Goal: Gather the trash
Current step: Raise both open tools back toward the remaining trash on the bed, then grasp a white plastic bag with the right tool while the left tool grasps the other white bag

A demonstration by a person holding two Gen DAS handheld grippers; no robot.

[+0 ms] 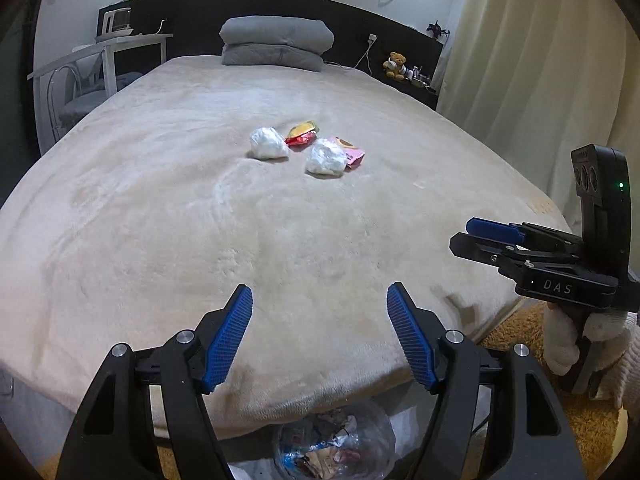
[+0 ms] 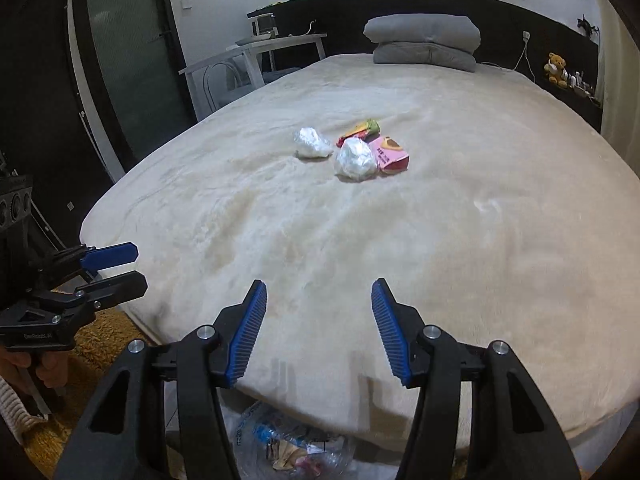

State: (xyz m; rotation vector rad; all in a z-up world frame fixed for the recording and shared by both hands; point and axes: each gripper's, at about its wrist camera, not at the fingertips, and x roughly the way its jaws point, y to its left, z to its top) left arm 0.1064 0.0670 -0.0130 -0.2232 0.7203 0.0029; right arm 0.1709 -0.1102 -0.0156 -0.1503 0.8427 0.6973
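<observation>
Several pieces of trash lie together mid-bed: a white crumpled ball (image 1: 268,143) (image 2: 313,143), a second white ball (image 1: 326,158) (image 2: 356,159), a red-yellow wrapper (image 1: 303,135) (image 2: 359,131) and a pink packet (image 1: 352,153) (image 2: 390,154). My left gripper (image 1: 319,294) is open and empty over the bed's near edge; it shows in the right wrist view (image 2: 134,266). My right gripper (image 2: 319,288) is open and empty, also at the near edge, seen from the left wrist view (image 1: 464,234). A clear bag of trash (image 1: 334,442) (image 2: 288,444) sits on the floor below the grippers.
The bed (image 1: 160,200) has a beige plush cover. Folded grey bedding (image 1: 276,42) lies at the dark headboard. A white table and chair (image 1: 100,64) stand left of the bed. A teddy bear (image 1: 394,65) sits on the right ledge, curtain (image 1: 540,60) beside it.
</observation>
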